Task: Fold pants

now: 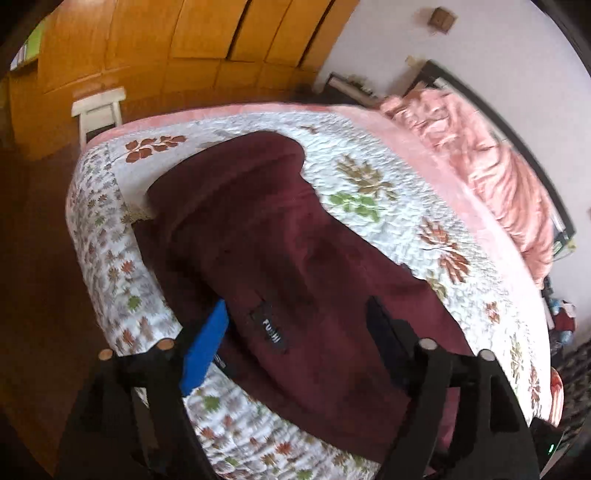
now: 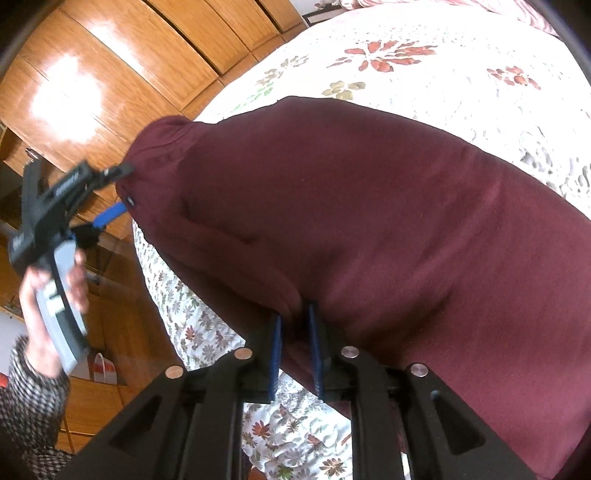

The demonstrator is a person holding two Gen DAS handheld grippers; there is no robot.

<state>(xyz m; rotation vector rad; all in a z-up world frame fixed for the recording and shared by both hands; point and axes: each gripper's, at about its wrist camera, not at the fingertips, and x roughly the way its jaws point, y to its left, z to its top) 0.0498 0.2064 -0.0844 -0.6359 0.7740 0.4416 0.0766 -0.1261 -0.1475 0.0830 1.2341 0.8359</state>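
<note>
The maroon pants (image 1: 280,236) lie on the bed's floral quilt (image 1: 388,192), with a black label (image 1: 269,330) near the close end. My left gripper (image 1: 295,325) stands wide open around that end, its blue pad on the left and black finger on the right. In the right wrist view the pants (image 2: 388,221) fill the frame. My right gripper (image 2: 295,325) is shut on a pinched fold of the pants' edge. The left gripper (image 2: 123,188) shows there at the pants' far corner, held by a hand, with the cloth between its fingers.
The quilt (image 2: 424,66) drops over the bed's edge on the left. Wooden wardrobe doors (image 1: 207,33) stand behind. A white stool (image 1: 98,110) is beside the bed. A crumpled pink blanket (image 1: 491,166) lies at the headboard end.
</note>
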